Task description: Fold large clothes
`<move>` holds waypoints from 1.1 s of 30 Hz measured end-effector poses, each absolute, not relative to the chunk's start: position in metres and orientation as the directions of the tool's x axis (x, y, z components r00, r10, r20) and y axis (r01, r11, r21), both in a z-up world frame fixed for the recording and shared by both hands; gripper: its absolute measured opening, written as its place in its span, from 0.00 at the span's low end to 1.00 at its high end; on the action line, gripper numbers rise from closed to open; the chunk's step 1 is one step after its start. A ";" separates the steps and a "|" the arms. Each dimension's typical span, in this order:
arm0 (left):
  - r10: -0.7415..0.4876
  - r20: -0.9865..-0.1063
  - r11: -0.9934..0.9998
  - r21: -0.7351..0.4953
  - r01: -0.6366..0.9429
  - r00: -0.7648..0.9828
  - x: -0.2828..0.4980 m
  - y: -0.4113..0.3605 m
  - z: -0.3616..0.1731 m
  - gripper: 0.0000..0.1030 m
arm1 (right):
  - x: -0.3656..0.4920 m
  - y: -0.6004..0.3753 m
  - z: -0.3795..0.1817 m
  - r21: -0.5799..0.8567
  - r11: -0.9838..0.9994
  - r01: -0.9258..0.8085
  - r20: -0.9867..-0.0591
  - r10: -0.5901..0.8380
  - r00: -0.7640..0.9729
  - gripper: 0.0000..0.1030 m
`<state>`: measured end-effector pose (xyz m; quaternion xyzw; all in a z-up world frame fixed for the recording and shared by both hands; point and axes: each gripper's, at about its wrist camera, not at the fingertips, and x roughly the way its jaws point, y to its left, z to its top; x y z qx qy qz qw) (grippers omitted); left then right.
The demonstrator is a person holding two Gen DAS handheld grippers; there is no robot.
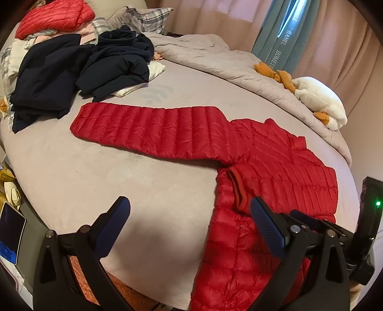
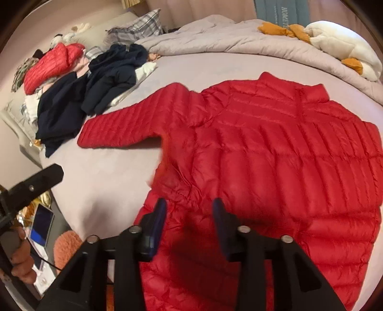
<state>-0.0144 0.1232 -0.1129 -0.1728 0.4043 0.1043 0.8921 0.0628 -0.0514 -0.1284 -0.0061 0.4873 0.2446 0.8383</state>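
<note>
A red quilted down jacket (image 2: pixel 275 153) lies flat on the grey bed sheet (image 1: pixel 119 172), collar toward the far side. Its left sleeve (image 1: pixel 148 126) stretches out to the left; the other sleeve looks folded across the body, its cuff (image 1: pixel 237 189) near my left gripper's right finger. My left gripper (image 1: pixel 189 210) is open wide and empty, above the sheet at the jacket's left edge. My right gripper (image 2: pixel 189 210) is open and empty just above the jacket's lower left part. The jacket also shows in the left wrist view (image 1: pixel 275 172).
Dark navy clothes (image 1: pixel 71 71) and another red jacket (image 1: pixel 52 16) are piled at the far left. A rumpled grey duvet (image 1: pixel 227 59) and a white and orange plush toy (image 1: pixel 318 98) lie along the far right. A tablet (image 1: pixel 10 229) lies on a surface beside the bed at the left.
</note>
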 end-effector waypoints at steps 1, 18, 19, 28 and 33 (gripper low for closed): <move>0.044 -0.758 0.921 -0.221 -0.320 0.651 -0.014 0.121 -0.113 0.98 | 0.062 -0.053 -0.127 0.219 0.884 -0.413 -0.819 0.397 0.414 0.39; -0.078 -0.759 0.927 -0.293 -0.233 0.646 0.015 0.086 -0.124 0.98 | 0.033 -0.132 -0.075 0.189 0.954 -0.231 -0.678 0.297 0.673 0.81; -0.089 -0.760 0.925 -0.303 -0.230 0.643 0.018 0.083 -0.127 0.98 | 0.030 -0.141 -0.071 0.187 0.960 -0.208 -0.662 0.280 0.695 0.88; -0.156 -0.759 0.901 -0.371 -0.223 0.632 0.050 0.064 -0.162 0.94 | 0.000 -0.199 -0.069 0.214 0.977 -0.002 -0.600 0.133 0.789 0.97; -0.213 -0.781 0.877 -0.418 -0.238 0.587 0.077 0.058 -0.193 0.85 | -0.010 -0.228 -0.086 0.260 0.962 0.089 -0.621 0.096 0.778 0.97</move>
